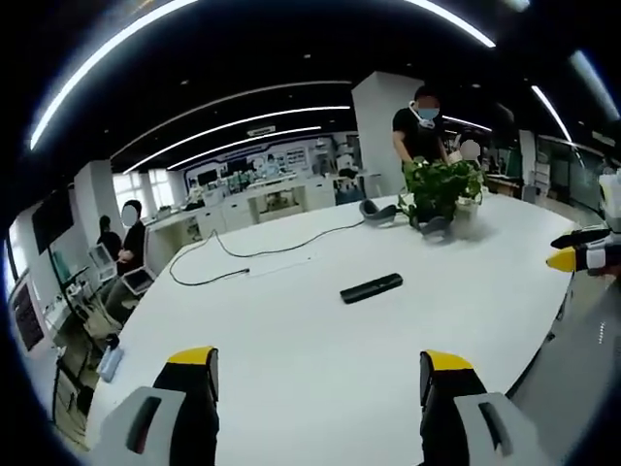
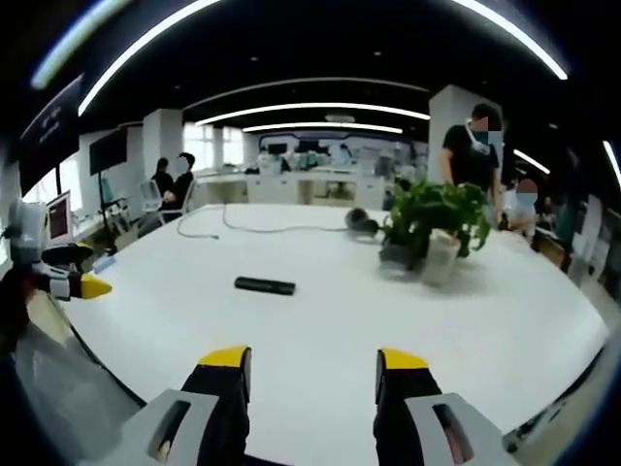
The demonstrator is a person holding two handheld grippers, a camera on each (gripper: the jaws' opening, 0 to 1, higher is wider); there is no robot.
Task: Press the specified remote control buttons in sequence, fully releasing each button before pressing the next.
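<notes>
Nearest in the left gripper view, the left hand-held gripper (image 1: pixel 321 374) hangs above the near part of the white table (image 1: pixel 291 388) with its yellow-tipped jaws spread wide and nothing between them. The right hand-held gripper (image 2: pixel 312 374) is likewise released, jaws parted and empty, over its own edge of the table. Each tool shows at the side of the other's view, with its yellow tip at the table's rim.

Further out, the black remote control (image 1: pixel 371 287) lies flat on the bare tabletop, well apart from both grippers; in the right gripper view it sits left of centre (image 2: pixel 264 284). Beyond it a dark cable (image 1: pixel 252 252) trails across the surface, and a potted plant (image 2: pixel 437 223) stands near the far side. People stand and sit in the office behind.

No button appears pressed yet; this looks like the approach stage. The next move probably calls for bringing one gripper down over the remote, with a jaw tip aimed at the first button.
</notes>
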